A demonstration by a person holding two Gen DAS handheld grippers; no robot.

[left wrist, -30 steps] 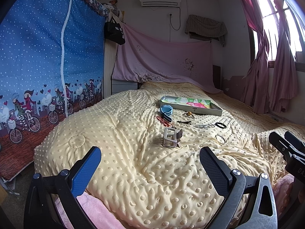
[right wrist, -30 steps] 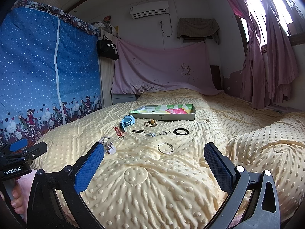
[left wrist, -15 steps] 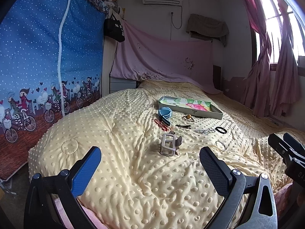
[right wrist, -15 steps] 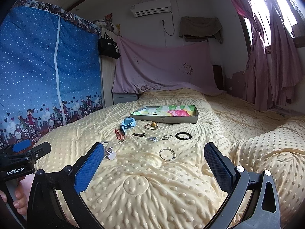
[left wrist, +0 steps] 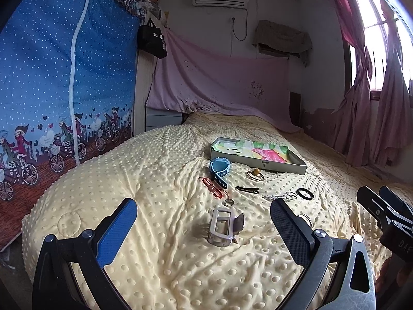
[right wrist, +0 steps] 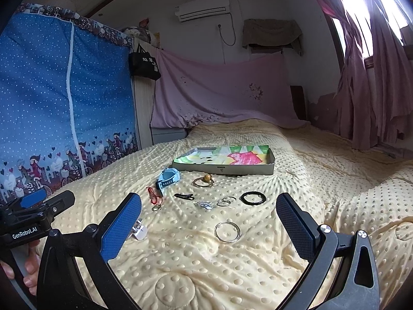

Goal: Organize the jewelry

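Observation:
A shallow tray (left wrist: 299, 168) (right wrist: 258, 171) with a colourful lining lies on the yellow bedspread. In front of it are a blue watch (left wrist: 218, 169) (right wrist: 167, 178), a red piece (left wrist: 213, 191) (right wrist: 152, 196), a gold ring with a bead (left wrist: 255, 174) (right wrist: 204, 180), a black clip (left wrist: 247, 189) (right wrist: 183, 196), a black band (left wrist: 304, 193) (right wrist: 253, 197), small rings (right wrist: 226, 201) and a large silver ring (right wrist: 227, 232). A pale hair claw (left wrist: 224, 226) stands between the fingers of my open left gripper (left wrist: 204, 227). My right gripper (right wrist: 209, 224) is open and empty, near the silver ring.
The dotted yellow bedspread (left wrist: 155, 170) covers the whole bed. A blue fabric wardrobe (left wrist: 56, 77) stands at the left. Pink curtains (left wrist: 374, 98) hang at the right by the window. A pink sheet (right wrist: 222, 90) hangs at the head.
Both grippers have moved forward and lower toward the items on the bed. The hair claw and silver ring look closer. Nothing on the bed has moved.

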